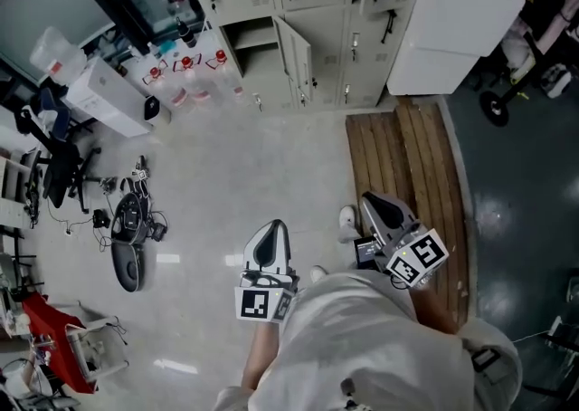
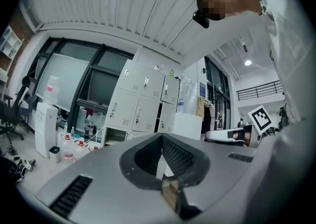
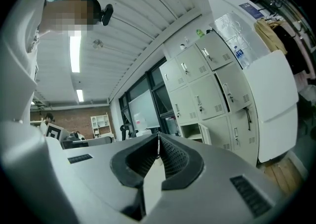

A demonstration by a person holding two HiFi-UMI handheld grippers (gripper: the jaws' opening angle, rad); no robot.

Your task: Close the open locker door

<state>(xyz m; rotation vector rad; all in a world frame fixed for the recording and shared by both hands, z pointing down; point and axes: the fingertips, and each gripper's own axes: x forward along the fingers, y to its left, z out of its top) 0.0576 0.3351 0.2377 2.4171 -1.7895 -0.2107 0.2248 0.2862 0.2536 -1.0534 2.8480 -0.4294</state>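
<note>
Bare floor (image 1: 262,160) ran to the ajar locker door (image 1: 295,61); left gripper (image 1: 271,230) and right gripper (image 1: 373,199) had jaws together, empty.

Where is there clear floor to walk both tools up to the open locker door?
The pale floor straight ahead is bare up to the open locker door, bordered on the right by wooden boards. The left side is crowded: bottles stand by the lockers, and a dark machine with cables lies nearer you.
</note>
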